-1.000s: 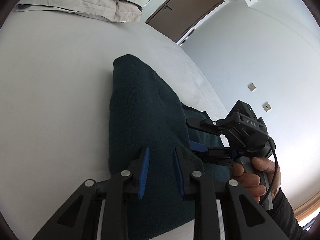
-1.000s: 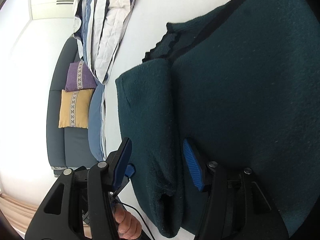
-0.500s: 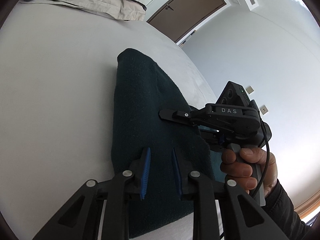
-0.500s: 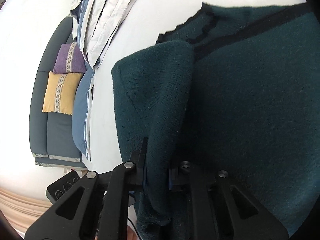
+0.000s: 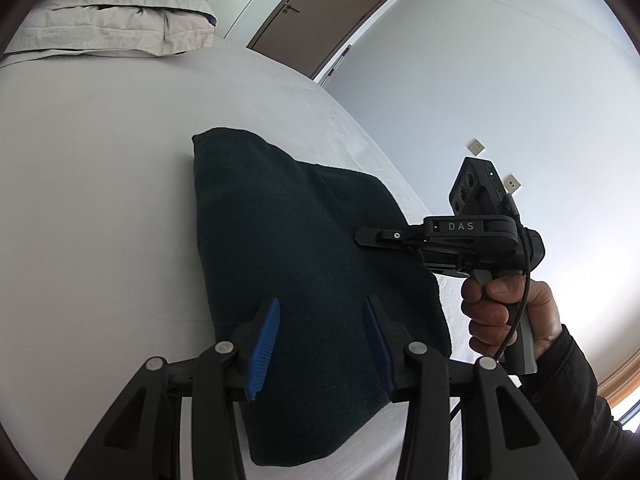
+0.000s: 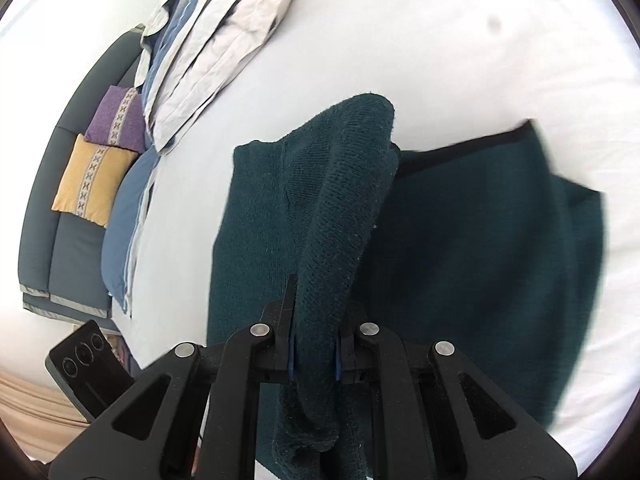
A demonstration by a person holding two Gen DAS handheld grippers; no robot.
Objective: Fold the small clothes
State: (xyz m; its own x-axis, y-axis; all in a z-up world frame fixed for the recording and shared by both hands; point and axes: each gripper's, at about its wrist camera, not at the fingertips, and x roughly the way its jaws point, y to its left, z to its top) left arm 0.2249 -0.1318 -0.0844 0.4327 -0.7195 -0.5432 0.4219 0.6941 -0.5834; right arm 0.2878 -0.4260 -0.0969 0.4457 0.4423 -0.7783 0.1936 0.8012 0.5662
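The sweater [image 6: 460, 248], dark teal knit, lies on the white bed [image 5: 100, 208], partly folded, with one thick fold of it raised off the rest. The right gripper [image 6: 314, 344] is clamped on that raised fold: its jaws sit close together with the knit pinched between the blue pads, and the cloth bunches and hangs below the fingers. From the left wrist view the same gripper [image 5: 362, 236] shows side-on at the sweater's right edge, its black body marked DAS, held by a hand [image 5: 504, 320] in a dark sleeve [image 5: 580, 400], with a cable looping past the handle.

The left gripper [image 5: 320, 344] hangs over the near end of the sweater. Its jaws have just been opening and now stand apart; the sweater lies below and between the blue pads [image 5: 262, 350], but they do not press on it.

Around the sweater the bed is bare. Pillows [image 6: 224, 40] in pale grey and blue are stacked at the head of the bed, well apart from the sweater. Beside the bed stands a dark sofa [image 6: 60, 240] with a purple cushion [image 6: 116, 120] and a yellow cushion [image 6: 92, 178] on it, touching one another. A brown door [image 5: 324, 12] and a white wall [image 5: 500, 100] with two small plates lie beyond the bed. Nothing lies between either gripper and the sweater.
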